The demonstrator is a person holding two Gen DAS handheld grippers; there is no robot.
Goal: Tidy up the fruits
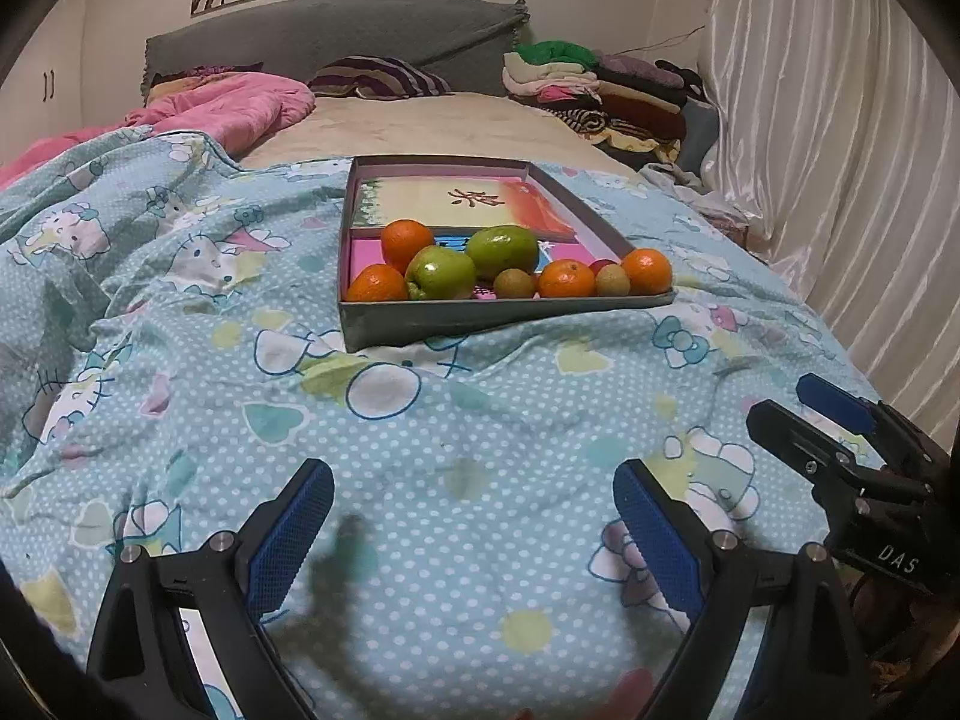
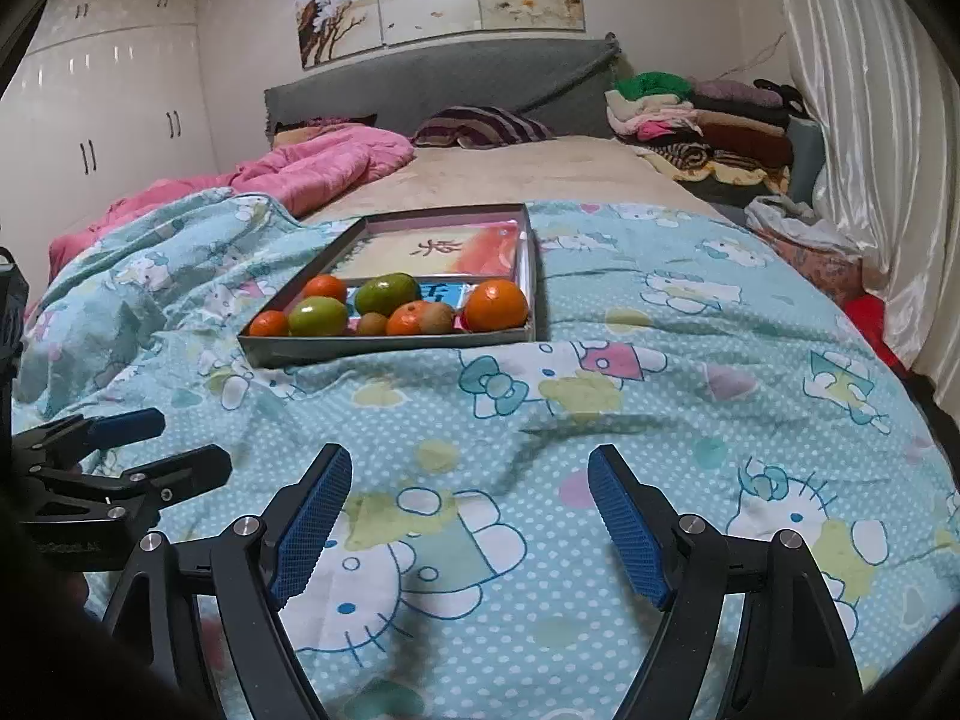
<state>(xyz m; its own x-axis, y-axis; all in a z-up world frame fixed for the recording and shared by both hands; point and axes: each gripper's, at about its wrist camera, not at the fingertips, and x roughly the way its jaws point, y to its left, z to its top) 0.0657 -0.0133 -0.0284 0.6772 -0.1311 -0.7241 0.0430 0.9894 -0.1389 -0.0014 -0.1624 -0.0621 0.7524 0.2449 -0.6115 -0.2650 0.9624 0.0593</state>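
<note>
A shallow grey box point(image 1: 480, 315) point(image 2: 384, 347) lies on the bed and holds several fruits along its near edge: oranges point(image 1: 646, 270) point(image 2: 495, 305), two green fruits point(image 1: 440, 273) point(image 2: 318, 316) and small brown kiwis point(image 1: 513, 284) point(image 2: 445, 318). My left gripper point(image 1: 474, 480) is open and empty, low over the quilt, well short of the box. My right gripper point(image 2: 469, 465) is open and empty too, beside it. The right gripper also shows in the left wrist view point(image 1: 792, 405), and the left gripper in the right wrist view point(image 2: 174, 438).
A blue cartoon-print quilt point(image 1: 240, 420) point(image 2: 720, 360) covers the near bed. A pink duvet point(image 1: 240, 105) lies at the far left, folded clothes point(image 1: 600, 90) at the far right. White curtains point(image 2: 870, 120) hang on the right, wardrobes point(image 2: 108, 90) stand on the left.
</note>
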